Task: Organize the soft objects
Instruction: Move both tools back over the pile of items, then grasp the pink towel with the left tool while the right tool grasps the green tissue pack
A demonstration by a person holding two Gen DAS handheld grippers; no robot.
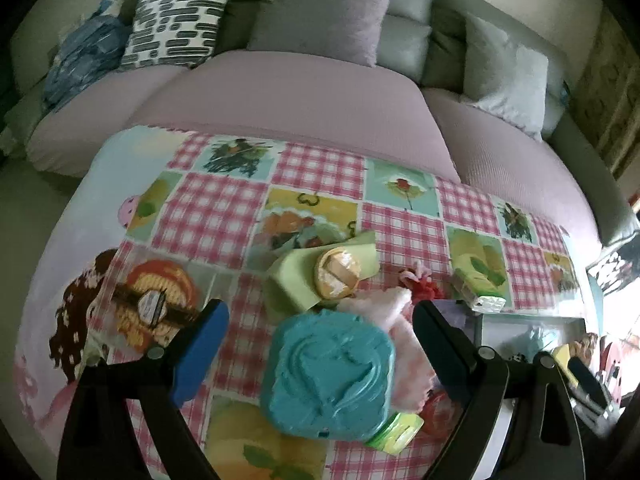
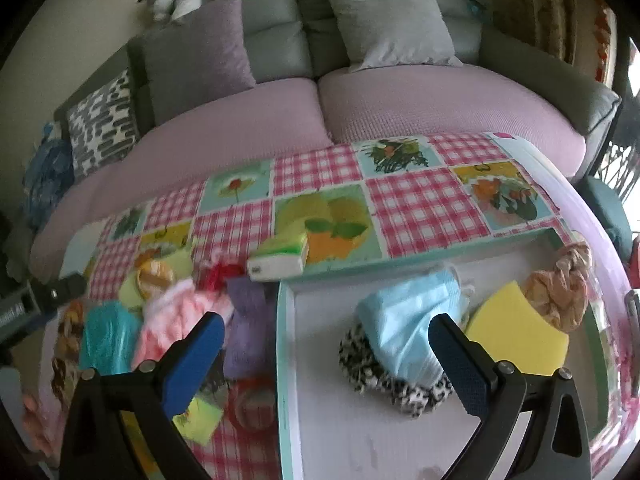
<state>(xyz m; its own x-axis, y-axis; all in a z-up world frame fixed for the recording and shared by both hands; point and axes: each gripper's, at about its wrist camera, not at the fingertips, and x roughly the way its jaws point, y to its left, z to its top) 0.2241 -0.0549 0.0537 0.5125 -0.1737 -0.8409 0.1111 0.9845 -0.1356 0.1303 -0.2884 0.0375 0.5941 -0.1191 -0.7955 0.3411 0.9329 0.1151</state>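
the left tongs (image 1: 320,344) stand wide apart over the checked surface (image 1: 320,168), holding nothing; between the blue pads (image 1: 202,354) lies a crumpled teal plastic bag (image 1: 328,374), not touched by either one as far as the view shows. just behind it sit a green sponge (image 1: 296,280) with a roll of tape (image 1: 338,278) resting on it, and a pink fluffy cloth (image 1: 384,312) against the bag's right side; a small green tissue pack (image 1: 478,280) lies further right, near the tray's corner.

moving right — a purple cloth (image 2: 246,320) lies just beside the tray's left wall; the white tray (image 2: 292,360) with its mint rim already holds soft things: a leopard-print scrunchie (image 2: 372,372) partly under a light blue face mask (image 2: 404,320), a yellow sponge (image 2: 516,332), and a tan scrunchie (image 2: 560,288) at the right edge.

the right tongs (image 2: 326,352) hover above the tray, spread wide and empty; the mask and scrunchie sit between the pads, contact unclear.
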